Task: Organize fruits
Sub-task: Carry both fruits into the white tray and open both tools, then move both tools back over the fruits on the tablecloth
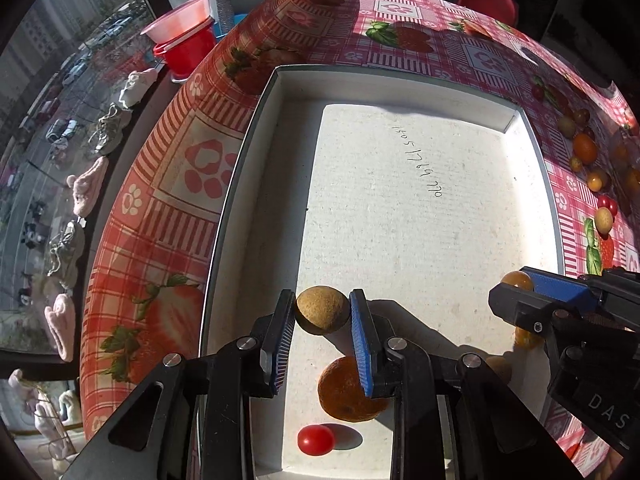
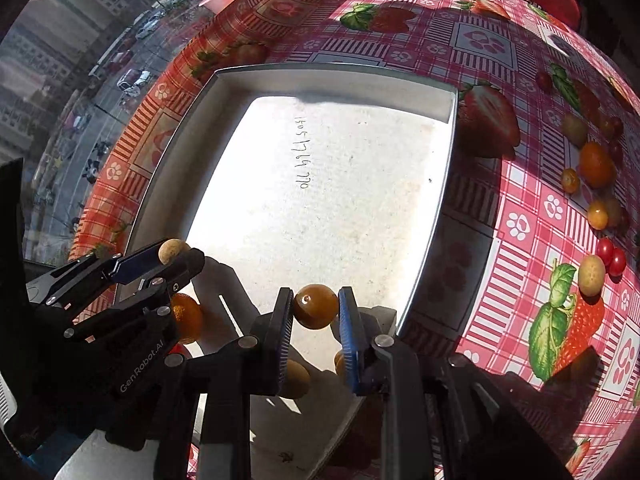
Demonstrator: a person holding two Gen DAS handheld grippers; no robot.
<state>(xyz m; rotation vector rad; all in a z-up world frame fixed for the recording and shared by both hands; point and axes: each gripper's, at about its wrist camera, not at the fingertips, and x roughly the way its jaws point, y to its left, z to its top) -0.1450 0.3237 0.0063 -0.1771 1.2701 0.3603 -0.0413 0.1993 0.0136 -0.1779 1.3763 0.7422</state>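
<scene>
My left gripper [image 1: 322, 312] is shut on a tan round longan [image 1: 322, 309] and holds it over the near end of the white box [image 1: 400, 76]. An orange [image 1: 346, 394] and a red cherry tomato [image 1: 316, 440] lie in the box below it. My right gripper [image 2: 316, 308] is shut on an amber round fruit [image 2: 316, 306], above the box's [image 2: 332, 72] near right corner. It also shows in the left wrist view [image 1: 516, 292]. The left gripper [image 2: 176, 258] with its longan [image 2: 173, 251] shows at the left of the right wrist view, above the orange [image 2: 186, 318].
Several loose fruits lie on the strawberry tablecloth right of the box: an orange one [image 2: 597, 164], cherry tomatoes [image 2: 611, 256], a pale longan [image 2: 591, 275]. Red plastic bowls [image 1: 186, 46] stand at the table's far left. A window runs along the left.
</scene>
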